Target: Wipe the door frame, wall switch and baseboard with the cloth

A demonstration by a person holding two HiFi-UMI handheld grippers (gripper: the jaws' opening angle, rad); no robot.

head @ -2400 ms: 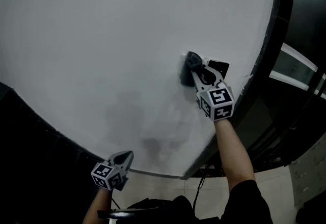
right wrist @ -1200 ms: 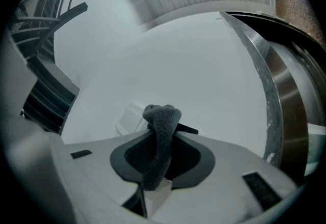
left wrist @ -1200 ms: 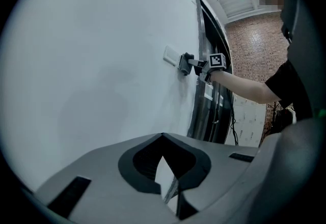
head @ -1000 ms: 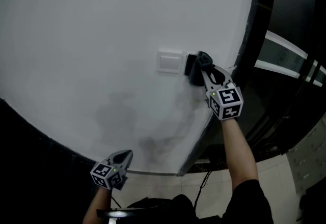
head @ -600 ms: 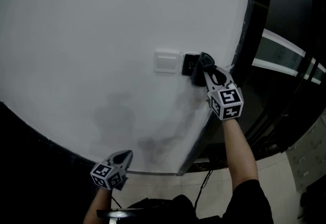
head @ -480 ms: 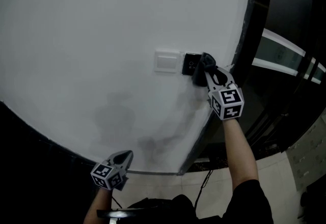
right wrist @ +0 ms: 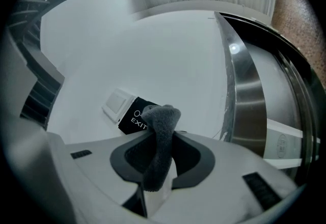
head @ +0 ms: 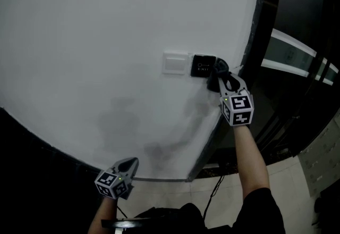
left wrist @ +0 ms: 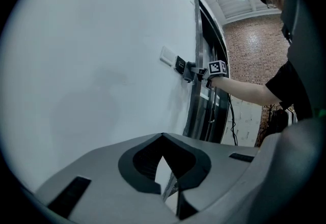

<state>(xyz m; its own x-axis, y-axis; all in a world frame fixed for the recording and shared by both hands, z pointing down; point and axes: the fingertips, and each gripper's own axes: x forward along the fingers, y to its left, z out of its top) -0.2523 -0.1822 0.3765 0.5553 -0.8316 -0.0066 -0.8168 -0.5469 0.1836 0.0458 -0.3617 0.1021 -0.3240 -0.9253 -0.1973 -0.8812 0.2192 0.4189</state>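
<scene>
Your right hand-held gripper [head: 219, 75] is pinching the dark grey cloth [head: 215, 68] between its jaws. In the right gripper view the cloth [right wrist: 159, 139] is standing up out of the gripper [right wrist: 157, 169] as a bunched roll. Its rounded end is pressing on the white wall [head: 106, 36] at the right edge of the black plate marked EXIT [head: 202, 65].

That plate is sitting just beside the white wall switch [head: 175, 63], which is lying clear to the plate's left, with nothing covering it. Close to the cloth's right, the dark door frame [head: 257, 36] is running along the wall's right edge. It is showing as a curved metal band [right wrist: 245, 101] in the right gripper view. Beyond it, a dark door with pale strips [head: 289, 52] is filling the right side.

Your left hand-held gripper [head: 128, 164] is hanging low near the wall's bottom edge, well apart from the switch. Its jaws [left wrist: 170, 187] are drawn together with nothing between them.

A thin cable [head: 214, 191] is trailing down over the tiled floor [head: 223, 203] below the door frame, near your right forearm [head: 247, 158]. Faint shadows [head: 125, 113] are lying across the lower wall.
</scene>
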